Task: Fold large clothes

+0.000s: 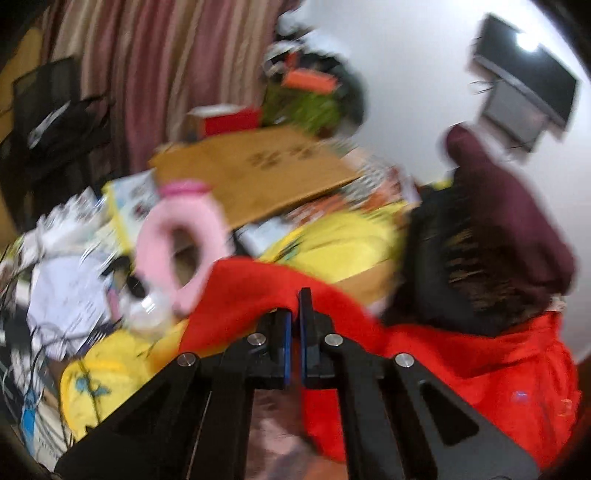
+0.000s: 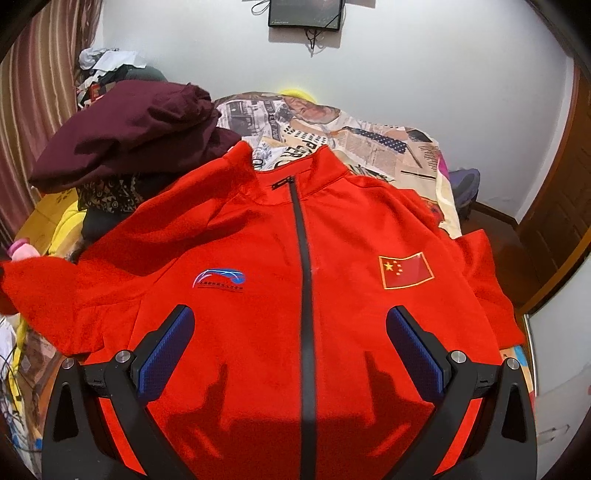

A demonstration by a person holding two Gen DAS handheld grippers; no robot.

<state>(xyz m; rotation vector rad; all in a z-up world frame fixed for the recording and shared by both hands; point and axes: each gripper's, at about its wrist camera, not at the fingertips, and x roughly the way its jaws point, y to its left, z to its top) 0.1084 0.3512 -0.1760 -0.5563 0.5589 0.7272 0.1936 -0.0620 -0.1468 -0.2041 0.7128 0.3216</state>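
Left gripper [image 1: 295, 314]: jaws closed on a fold of the red jacket's [image 2: 295, 258] sleeve — the cloth is seen pinched between the blue pads.
Right gripper [image 2: 290, 339]: jaws held wide apart above the chest, nothing gripped.
Jacket: laid face up, zipped, collar away from the camera, on a newsprint-patterned bedspread [image 2: 369, 136].
Risk: the thin pinch could slip, or the sleeve could drag the flat body askew — nothing is pinning it.
Room: a maroon garment [image 2: 129, 129] heaped beside the collar; striped curtains [image 1: 147, 74], a wall screen [image 2: 306, 13], clutter at the left.
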